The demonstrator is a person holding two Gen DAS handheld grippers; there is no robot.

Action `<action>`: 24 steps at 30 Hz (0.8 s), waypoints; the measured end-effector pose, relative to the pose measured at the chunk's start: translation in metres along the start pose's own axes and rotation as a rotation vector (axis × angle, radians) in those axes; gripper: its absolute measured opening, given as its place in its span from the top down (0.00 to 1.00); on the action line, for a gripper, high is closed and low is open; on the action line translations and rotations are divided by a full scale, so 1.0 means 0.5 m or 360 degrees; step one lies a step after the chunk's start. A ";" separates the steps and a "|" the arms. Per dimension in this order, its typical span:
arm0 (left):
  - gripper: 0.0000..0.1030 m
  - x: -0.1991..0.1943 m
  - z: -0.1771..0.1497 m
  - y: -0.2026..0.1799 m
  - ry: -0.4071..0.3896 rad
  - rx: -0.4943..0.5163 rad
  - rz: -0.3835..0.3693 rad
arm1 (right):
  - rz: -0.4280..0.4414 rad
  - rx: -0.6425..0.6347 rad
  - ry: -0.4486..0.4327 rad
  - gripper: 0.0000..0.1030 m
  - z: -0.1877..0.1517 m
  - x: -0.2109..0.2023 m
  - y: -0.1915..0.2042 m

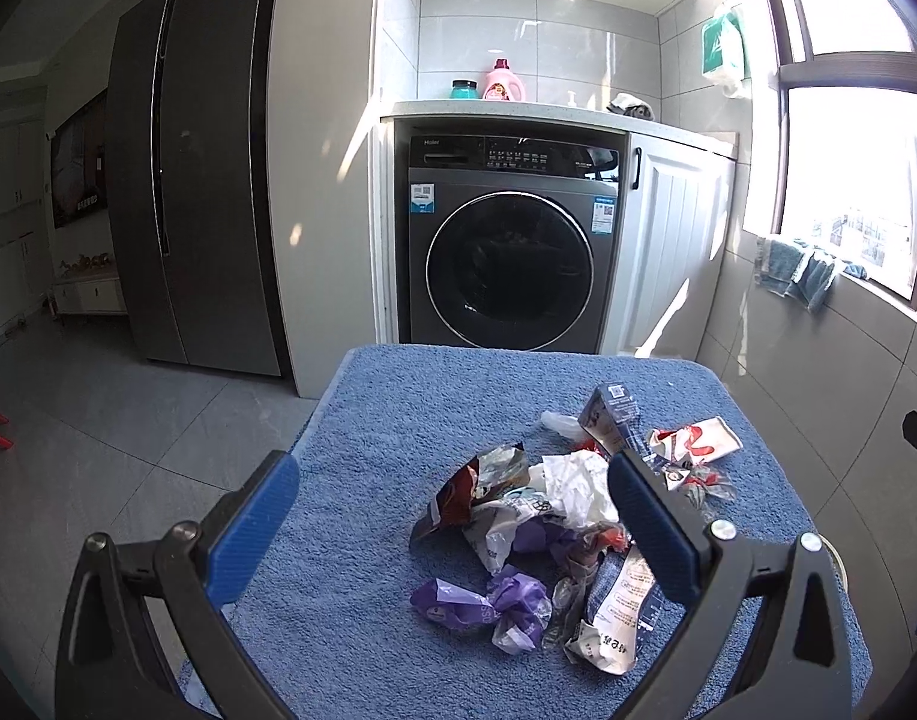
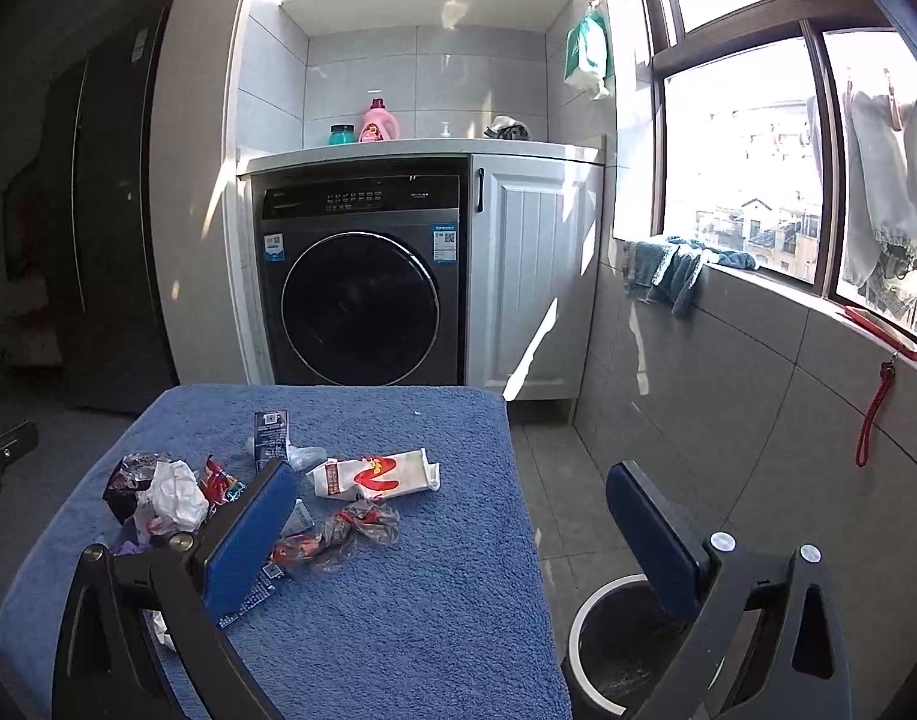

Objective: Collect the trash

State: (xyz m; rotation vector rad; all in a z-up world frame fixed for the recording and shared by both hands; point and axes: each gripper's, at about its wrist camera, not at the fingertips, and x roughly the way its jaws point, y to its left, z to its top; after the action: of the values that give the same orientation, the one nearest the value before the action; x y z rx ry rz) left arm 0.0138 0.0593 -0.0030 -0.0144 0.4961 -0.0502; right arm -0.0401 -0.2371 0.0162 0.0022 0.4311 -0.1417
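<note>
Both my claws, left (image 1: 452, 519) and right (image 2: 452, 525), hang spread and empty over the towel (image 2: 398, 600). The trash (image 1: 542, 534) heaped there looks light, crinkly and slippery; I judge bunched folds the best hold. The bin (image 2: 584, 618) stands beside.

One bin (image 2: 584, 618); one washing machine (image 1: 506, 240); one pink detergent bottle (image 1: 502, 81); two purple wrappers (image 1: 452, 603); one crumpled tissue (image 1: 575, 489).
</note>
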 end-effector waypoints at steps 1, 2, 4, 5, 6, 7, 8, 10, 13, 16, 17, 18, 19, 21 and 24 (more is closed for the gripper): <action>0.00 0.005 -0.004 0.007 0.0016 0.0001 -0.0011 | 0.0009 -0.0002 0.0012 0.00 -0.001 0.007 0.001; 0.00 0.010 -0.006 0.012 0.0030 0.0004 -0.0027 | 0.0017 -0.0005 0.0023 0.00 -0.001 0.015 0.003; 0.00 0.020 -0.011 0.017 0.0065 0.0021 -0.0091 | 0.0044 -0.0013 0.0048 0.00 -0.003 0.031 0.006; 0.00 0.025 -0.013 0.016 0.0087 0.0023 -0.0132 | 0.0058 -0.0016 0.0063 0.00 -0.004 0.040 0.006; 0.01 0.031 -0.016 0.014 0.0114 0.0024 -0.0196 | 0.0072 -0.0021 0.0079 0.00 -0.005 0.050 0.006; 0.01 0.036 -0.017 0.007 0.0136 0.0030 -0.0257 | 0.0083 -0.0026 0.0096 0.00 -0.007 0.060 0.007; 0.03 0.040 -0.018 0.000 0.0145 0.0045 -0.0295 | 0.0092 -0.0029 0.0114 0.00 -0.010 0.071 0.012; 0.08 0.054 -0.020 -0.011 0.0170 0.0059 -0.0345 | 0.0113 -0.0035 0.0148 0.03 -0.014 0.091 0.017; 0.19 0.095 -0.021 -0.004 0.0240 0.0019 -0.0364 | 0.0138 -0.0056 0.0194 0.08 -0.018 0.119 0.019; 0.27 0.147 -0.022 0.021 0.0320 -0.0038 -0.0343 | 0.0162 -0.0056 0.0234 0.11 -0.022 0.148 0.016; 0.31 0.165 -0.023 0.029 0.0348 -0.0055 -0.0348 | 0.0167 -0.0056 0.0250 0.12 -0.022 0.159 0.015; 0.35 0.183 -0.024 0.035 0.0376 -0.0062 -0.0351 | 0.0173 -0.0058 0.0268 0.14 -0.024 0.171 0.014; 0.37 0.201 -0.025 0.037 0.0402 -0.0063 -0.0352 | 0.0180 -0.0059 0.0286 0.15 -0.024 0.184 0.014; 0.42 0.236 -0.026 0.040 0.0452 -0.0054 -0.0365 | 0.0205 -0.0057 0.0320 0.17 -0.025 0.211 0.016; 0.44 0.274 -0.028 0.036 0.0514 -0.0018 -0.0409 | 0.0256 -0.0065 0.0372 0.17 -0.026 0.252 0.023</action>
State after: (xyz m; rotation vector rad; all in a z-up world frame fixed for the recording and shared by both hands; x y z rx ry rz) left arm 0.1284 0.0702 -0.0808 -0.0818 0.8155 -0.3050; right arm 0.0694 -0.2425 -0.0484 0.0132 0.6648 0.0266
